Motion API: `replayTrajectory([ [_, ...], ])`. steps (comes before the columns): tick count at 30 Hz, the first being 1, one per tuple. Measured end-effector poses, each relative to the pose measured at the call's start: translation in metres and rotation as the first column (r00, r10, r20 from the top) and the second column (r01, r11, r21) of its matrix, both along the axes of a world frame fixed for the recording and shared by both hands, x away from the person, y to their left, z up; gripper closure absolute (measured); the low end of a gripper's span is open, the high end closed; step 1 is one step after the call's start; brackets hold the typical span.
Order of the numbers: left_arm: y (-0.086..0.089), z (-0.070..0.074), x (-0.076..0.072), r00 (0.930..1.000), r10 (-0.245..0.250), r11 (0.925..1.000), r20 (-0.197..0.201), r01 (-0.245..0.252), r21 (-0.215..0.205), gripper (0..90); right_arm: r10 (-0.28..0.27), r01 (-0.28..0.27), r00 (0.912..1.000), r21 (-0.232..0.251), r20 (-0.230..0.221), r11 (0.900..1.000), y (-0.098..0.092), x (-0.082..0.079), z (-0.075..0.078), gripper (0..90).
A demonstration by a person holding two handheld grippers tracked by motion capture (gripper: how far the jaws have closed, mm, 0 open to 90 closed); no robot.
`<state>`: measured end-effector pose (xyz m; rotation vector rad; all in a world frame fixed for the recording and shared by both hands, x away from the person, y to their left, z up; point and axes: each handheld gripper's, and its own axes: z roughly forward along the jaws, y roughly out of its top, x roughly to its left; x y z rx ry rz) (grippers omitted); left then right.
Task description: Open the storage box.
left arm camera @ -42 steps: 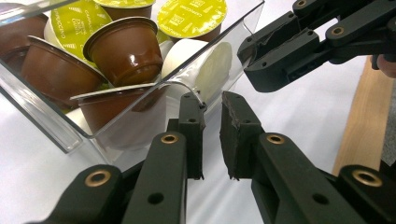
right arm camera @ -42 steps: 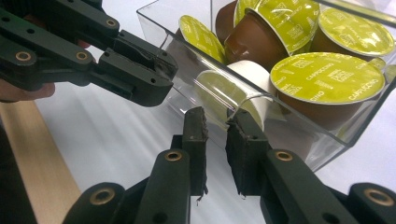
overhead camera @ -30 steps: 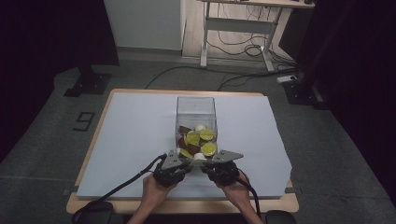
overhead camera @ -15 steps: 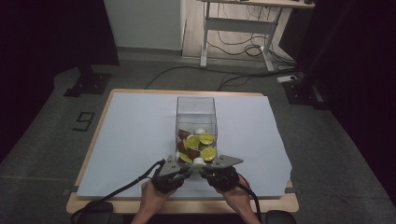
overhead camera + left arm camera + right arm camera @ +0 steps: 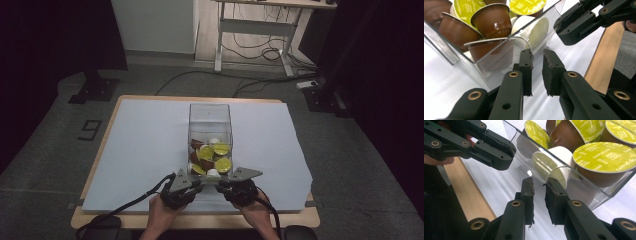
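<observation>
Your left gripper (image 5: 537, 56) and right gripper (image 5: 539, 183) have their jaws nearly closed on nothing, tips at the near wall of the clear plastic box (image 5: 210, 120) of coffee capsules (image 5: 220, 150). Both sit at six o'clock on the white-covered wooden table (image 5: 140, 135), grey floor around.

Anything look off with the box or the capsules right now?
Yes: the clear box lies on its side on the table, open end toward the grippers, with the capsules heaped at that end. None has spilled out. The left gripper and right gripper sit at the rim, jaws nearly shut, holding nothing.
</observation>
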<state>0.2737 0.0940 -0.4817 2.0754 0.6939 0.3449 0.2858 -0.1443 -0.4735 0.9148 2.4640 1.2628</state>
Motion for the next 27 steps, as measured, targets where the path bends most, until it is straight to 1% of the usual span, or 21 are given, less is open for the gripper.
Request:
replayTrajectory([
  [5,0.004,0.001,-0.002,1.0000,0.000,1.0000,0.002,0.000,0.006,75.9,0.005,-0.004,1.0000,-0.018,0.006,1.000,-0.002,-0.002,0.000,74.0],
  [7,0.007,0.001,-0.001,1.0000,0.002,1.0000,0.000,-0.002,0.004,75.8,0.003,-0.003,1.0000,-0.017,0.005,1.000,-0.003,-0.002,0.000,73.9],
  [11,0.013,0.003,-0.001,1.0000,0.006,1.0000,-0.001,-0.006,0.004,75.4,-0.008,0.008,1.0000,-0.015,0.001,1.000,-0.007,-0.002,0.002,73.4],
  [13,0.017,0.004,-0.001,0.9999,0.010,0.9999,-0.001,-0.010,0.005,74.9,-0.022,0.022,0.9998,-0.012,-0.001,1.000,-0.012,-0.002,0.002,73.4],
  [16,0.022,0.005,-0.001,0.9999,0.017,0.9998,-0.001,-0.017,0.009,74.9,-0.030,0.030,0.9995,-0.018,-0.006,0.999,-0.015,-0.001,0.002,73.5],
  [17,0.025,0.005,-0.001,0.9998,0.022,0.9997,-0.001,-0.022,0.006,74.9,-0.039,0.038,0.9992,-0.019,-0.007,0.999,-0.017,-0.001,0.003,74.1],
  [27,0.039,0.007,0.001,0.9992,0.039,0.9992,-0.008,-0.039,0.009,75.0,-0.061,0.060,0.9981,-0.032,-0.014,0.998,-0.024,0.000,0.004,78.0],
])
